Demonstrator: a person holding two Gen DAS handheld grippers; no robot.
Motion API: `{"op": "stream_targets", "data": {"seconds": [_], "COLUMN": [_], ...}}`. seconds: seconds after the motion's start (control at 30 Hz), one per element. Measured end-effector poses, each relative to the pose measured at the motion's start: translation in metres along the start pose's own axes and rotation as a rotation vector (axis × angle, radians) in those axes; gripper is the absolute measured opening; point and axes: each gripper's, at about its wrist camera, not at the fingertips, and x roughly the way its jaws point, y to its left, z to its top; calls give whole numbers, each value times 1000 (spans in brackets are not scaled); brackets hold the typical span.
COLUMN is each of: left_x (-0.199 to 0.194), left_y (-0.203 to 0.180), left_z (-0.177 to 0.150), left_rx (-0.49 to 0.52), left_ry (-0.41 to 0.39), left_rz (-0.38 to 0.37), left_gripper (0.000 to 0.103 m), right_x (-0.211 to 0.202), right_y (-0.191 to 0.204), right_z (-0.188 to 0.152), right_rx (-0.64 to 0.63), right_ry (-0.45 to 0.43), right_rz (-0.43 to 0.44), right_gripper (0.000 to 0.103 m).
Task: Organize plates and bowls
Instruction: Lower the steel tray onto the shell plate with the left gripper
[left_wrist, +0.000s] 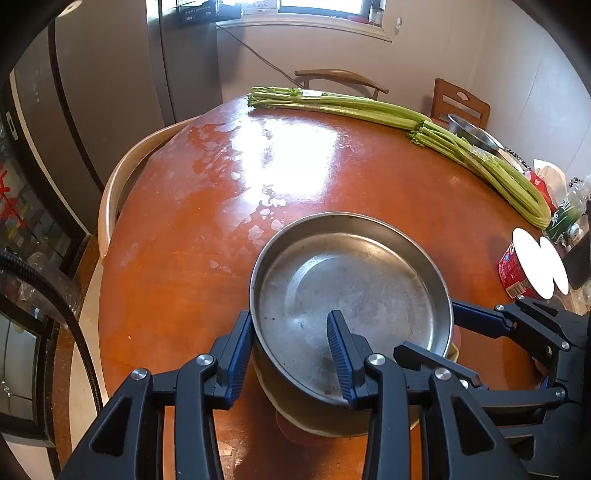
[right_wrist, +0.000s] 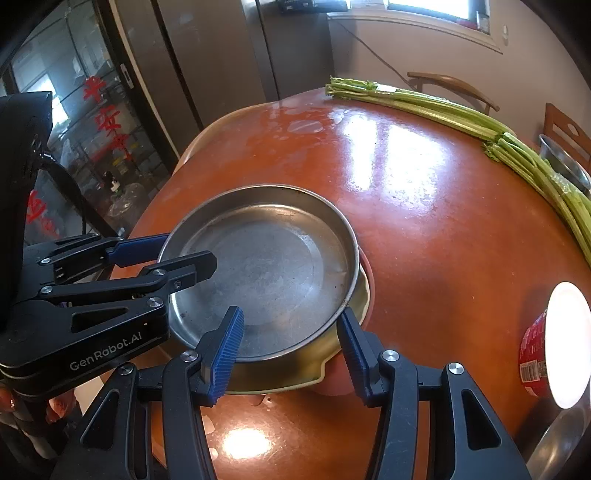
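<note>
A shallow steel plate (left_wrist: 351, 280) (right_wrist: 266, 258) rests on a yellow-rimmed dish (right_wrist: 295, 376) (left_wrist: 453, 354), with a pinkish dish (right_wrist: 332, 387) under both, near the front of the round brown table (left_wrist: 184, 258). My left gripper (left_wrist: 290, 321) (right_wrist: 186, 251) is shut on the plate's left rim, one finger inside and one outside. At the near right side, my right gripper (right_wrist: 289, 314) (left_wrist: 424, 328) clamps across the plate's rim. Its inner finger is in the plate and its outer finger lies against the yellow dish's edge.
Long celery stalks (left_wrist: 369, 107) (right_wrist: 424, 99) lie along the table's far right edge. A steel bowl (left_wrist: 472, 134) stands behind them. A red tub with a white lid (right_wrist: 532, 354) sits at the right. A curved chair back (left_wrist: 110, 195) hugs the left edge.
</note>
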Motion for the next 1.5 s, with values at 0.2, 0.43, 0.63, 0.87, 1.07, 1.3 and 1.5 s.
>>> {"op": "stream_targets", "data": {"seconds": [0.2,0.43,0.63,0.87,1.07,1.3,1.5], "left_x": [0,3,8,9,10,11,6], "left_y": [1,7,8,12,12,13,14], "left_z": [-1,-2,-4,-4,-2,-3,-2], "left_rx": [-1,-14,-10,-32,-34,-46,-53], "left_ry": [6,19,37,42,45,47,28], "left_rz": [1,-5,-18,-42,-40,-45,-50], "left_gripper": [40,40,40,40,41,41,41], "right_x": [0,5,15,14,12,9,3], "right_y": [0,5,8,5,2,1,-2], "right_z": [-1,3,5,6,6,5,5], "right_rx": [-9,-46,-73,-64,-54,-50,-43], "right_ry": [-3,-4,10,16,15,9,-16], "right_rz": [4,-19,-52,-32,-17,-15,-31], "right_gripper": [55,55,55,55,55,55,55]}}
